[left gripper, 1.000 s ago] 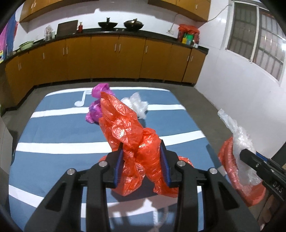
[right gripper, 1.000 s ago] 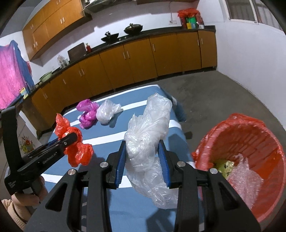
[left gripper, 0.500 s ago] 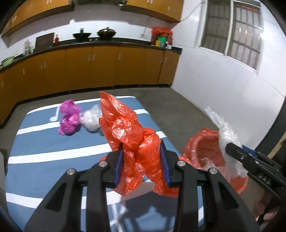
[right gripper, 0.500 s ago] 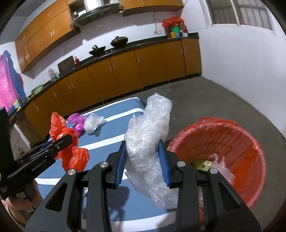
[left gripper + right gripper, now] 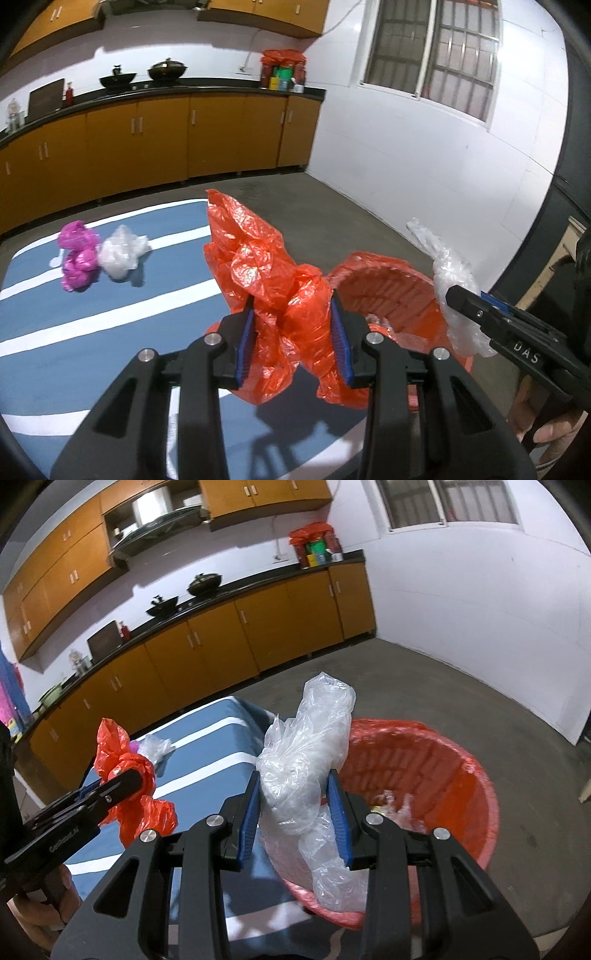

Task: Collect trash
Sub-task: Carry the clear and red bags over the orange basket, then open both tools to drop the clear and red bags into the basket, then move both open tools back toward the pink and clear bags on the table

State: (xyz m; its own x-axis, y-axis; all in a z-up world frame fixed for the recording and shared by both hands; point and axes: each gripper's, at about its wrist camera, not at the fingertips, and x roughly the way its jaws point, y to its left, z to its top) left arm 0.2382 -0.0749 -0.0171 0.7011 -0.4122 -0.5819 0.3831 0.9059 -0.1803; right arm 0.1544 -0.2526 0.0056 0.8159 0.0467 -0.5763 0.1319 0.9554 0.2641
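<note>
you are gripping a red bag point(image 5: 273, 291) in the left gripper point(image 5: 293, 343), its blue pads clenched on the crumpled middle. you are pinching a clear bag point(image 5: 306, 760) the same way in the right gripper point(image 5: 295, 812). the red bag is hanging over the blue mat point(image 5: 110, 325), just beside the bin point(image 5: 443, 775) and not yet over its mouth. the clear bag is hanging at the bin's near rim, with its lower tail drooping across that rim.

watch the clear tail: if you are opening the right fingers here, part of it looks likely to be falling outside, or snagging on the rim liner and dragging it. the red bag is the bigger risk; releasing it now would be dropping it back on the mat. both bags are light and springy, so they may be clinging to a pad after the fingers part, or unfolding and catching the edge. the two grippers are also working near each other, so be keeping them from tangling.

each bag's long axis is running roughly upright through the fingers. the red bag's peak is pointing up and away from you, its loose skirt hanging below. the clear bag is standing tall, too, its top leaning slightly right, toward the bin.

a pink bag point(image 5: 77, 254) and another clear one point(image 5: 120, 253) are lying touching on the far mat, waiting.
</note>
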